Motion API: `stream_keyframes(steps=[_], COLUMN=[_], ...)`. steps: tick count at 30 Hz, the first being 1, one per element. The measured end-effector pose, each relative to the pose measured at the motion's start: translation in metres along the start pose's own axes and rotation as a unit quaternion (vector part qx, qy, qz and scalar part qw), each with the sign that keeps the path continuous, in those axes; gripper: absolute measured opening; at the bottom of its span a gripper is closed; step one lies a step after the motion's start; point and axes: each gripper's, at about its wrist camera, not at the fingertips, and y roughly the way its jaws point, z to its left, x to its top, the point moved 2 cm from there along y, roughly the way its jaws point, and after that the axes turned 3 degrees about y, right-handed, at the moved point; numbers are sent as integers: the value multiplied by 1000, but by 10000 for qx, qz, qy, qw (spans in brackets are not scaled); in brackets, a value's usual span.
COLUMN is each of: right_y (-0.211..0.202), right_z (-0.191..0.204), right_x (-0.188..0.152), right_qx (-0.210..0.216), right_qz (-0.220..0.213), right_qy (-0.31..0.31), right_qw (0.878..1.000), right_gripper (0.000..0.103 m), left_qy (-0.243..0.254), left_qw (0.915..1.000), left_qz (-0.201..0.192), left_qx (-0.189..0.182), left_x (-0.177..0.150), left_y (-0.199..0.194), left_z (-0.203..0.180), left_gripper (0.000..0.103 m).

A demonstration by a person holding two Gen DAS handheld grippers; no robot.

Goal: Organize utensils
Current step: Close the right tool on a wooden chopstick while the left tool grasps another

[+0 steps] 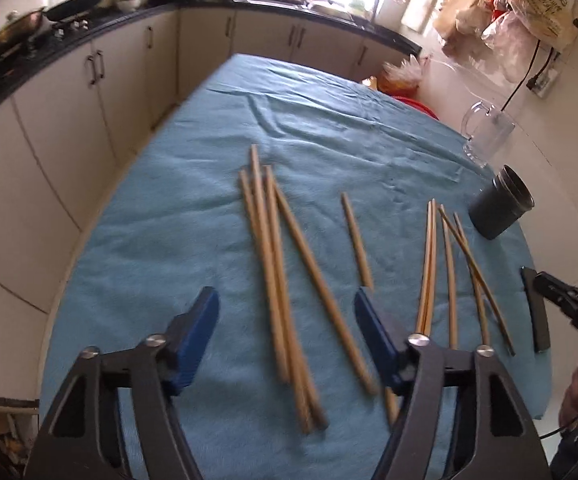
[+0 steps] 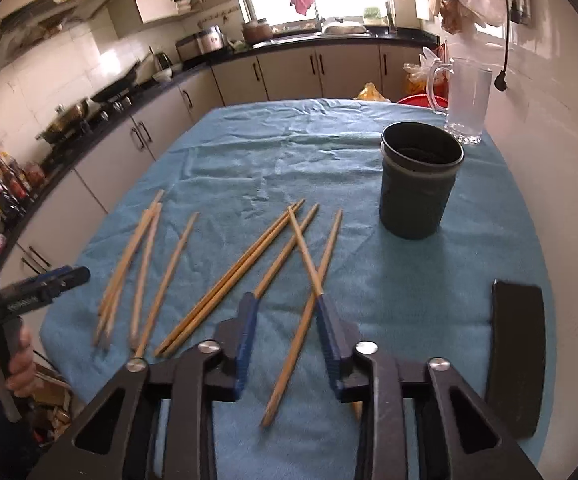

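Observation:
Several wooden chopsticks [image 1: 273, 264] lie scattered on the blue cloth [image 1: 193, 216]; they also show in the right wrist view [image 2: 225, 280]. A dark round cup [image 2: 419, 178] stands upright at the right; it also shows in the left wrist view [image 1: 501, 203]. My left gripper [image 1: 287, 300] is open, its blue fingers either side of a bunch of chopsticks, above them. My right gripper [image 2: 287, 308] is open over two crossed chopsticks [image 2: 309, 264], holding nothing.
A clear glass mug [image 2: 467, 100] stands behind the dark cup. A flat black object [image 2: 515, 360] lies at the table's right edge. Kitchen counters with pans [image 1: 13, 32] run along the left and back. The table edge drops off at the left.

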Motion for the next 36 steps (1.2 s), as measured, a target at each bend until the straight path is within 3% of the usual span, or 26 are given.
stream_keyframes(steps=[5, 8, 19, 27, 34, 36], right_y=[21, 35, 85, 106, 121, 126], right_z=[-1, -6, -3, -8, -2, -1], right_x=[12, 18, 37, 43, 50, 52], right_qx=[38, 98, -12, -55, -227, -269], right_qz=[245, 381, 796, 987, 1119, 1169], right_qy=[-58, 35, -185, -258, -535, -609], right_qw=[9997, 9992, 9967, 9948, 9920, 9909], right_gripper=[25, 21, 19, 19, 19, 19], left_qy=[-185, -34, 103, 283, 487, 541], left_qw=[9985, 9972, 9917, 9888, 9888, 9891], left_qz=[480, 679, 1201, 1437, 1411, 1369], left_qx=[-197, -307, -458, -291, -45, 55], left_x=[25, 37, 49, 55, 56, 56], left_y=[25, 40, 80, 106, 116, 117], left_z=[-4, -17, -45, -63, -72, -73], left_gripper=[37, 24, 22, 22, 22, 13])
